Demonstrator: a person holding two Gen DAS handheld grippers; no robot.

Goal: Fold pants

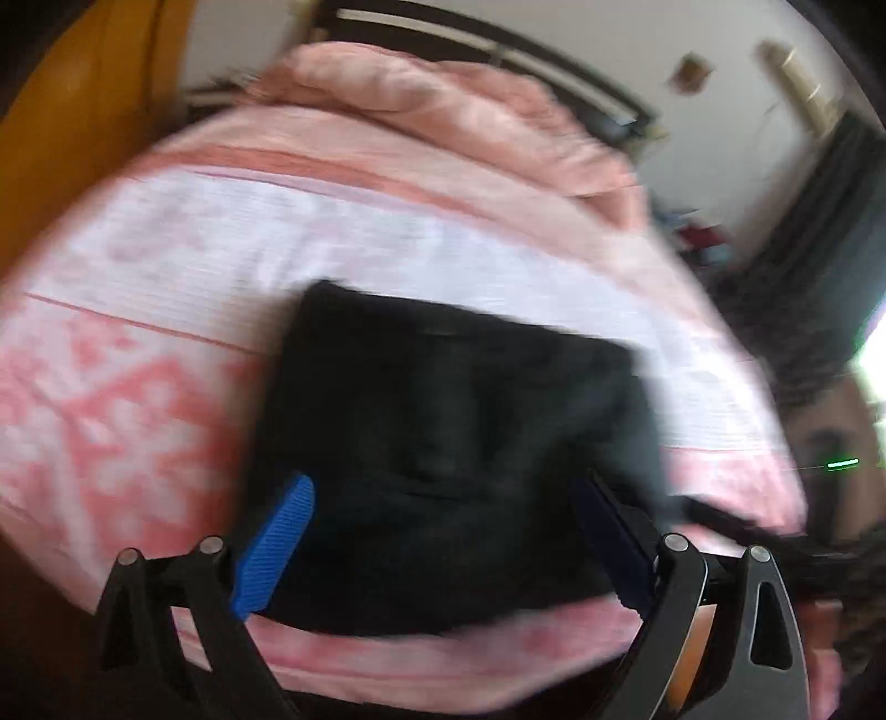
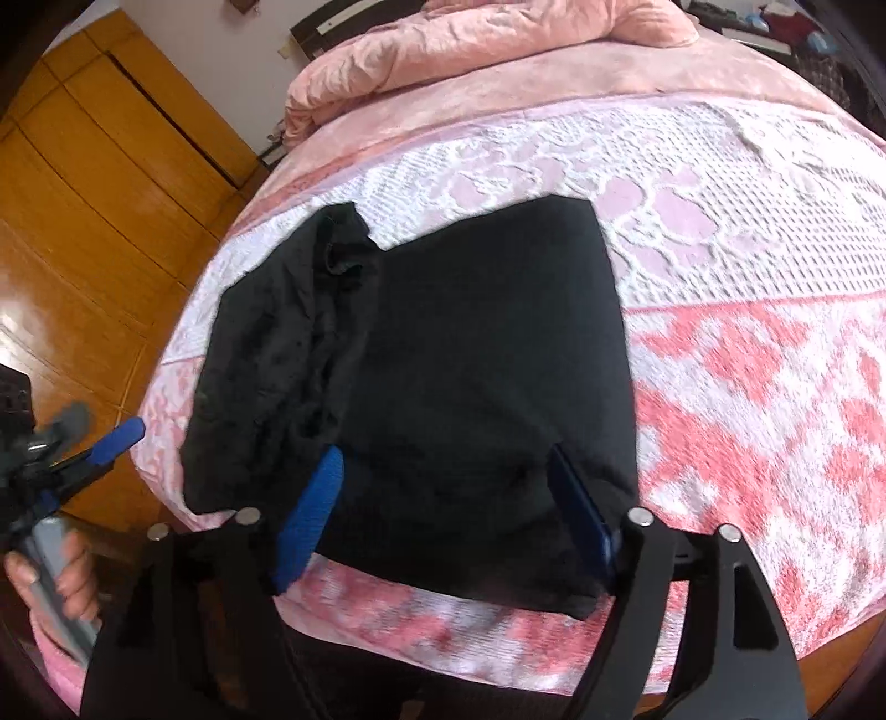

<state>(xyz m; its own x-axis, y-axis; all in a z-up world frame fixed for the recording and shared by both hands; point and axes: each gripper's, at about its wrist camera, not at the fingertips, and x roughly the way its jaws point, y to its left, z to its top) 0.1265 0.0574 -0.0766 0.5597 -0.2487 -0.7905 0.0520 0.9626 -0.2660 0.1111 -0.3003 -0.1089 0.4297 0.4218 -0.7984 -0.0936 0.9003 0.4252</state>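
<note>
The black pants (image 2: pixel 421 376) lie on the bed, close to its near edge and nearer its left side. They are already folded into a short, fat block. The right part is smooth and flat. The left part is bumpy and crumpled, and a small bit sticks up at the far left corner of the pile. The left wrist view is blurry, but it shows the same dark pants (image 1: pixel 454 454) as one neat square.

Under the pants is a pink and white blanket (image 2: pixel 747 387) with a flower pattern. A puffy pink quilt (image 2: pixel 470 39) is bunched up at the far end of the bed. A yellow wooden floor (image 2: pixel 83 249) is off to the left side.

The right gripper (image 2: pixel 443 515) hangs over the near edge of the pants with its two blue fingers spread wide — nothing is between them. The left gripper (image 1: pixel 443 543) also has its fingers spread wide and holds nothing. In the right wrist view it sits off past the left edge of the bed, in a hand (image 2: pixel 52 576).

I think the folding is almost done. What is left looks like tidying — the next move should be to flatten or tuck in the crumpled left part. That calls for coming down gently and grabbing only the loose cloth, so the neat folds are not pulled apart.
</note>
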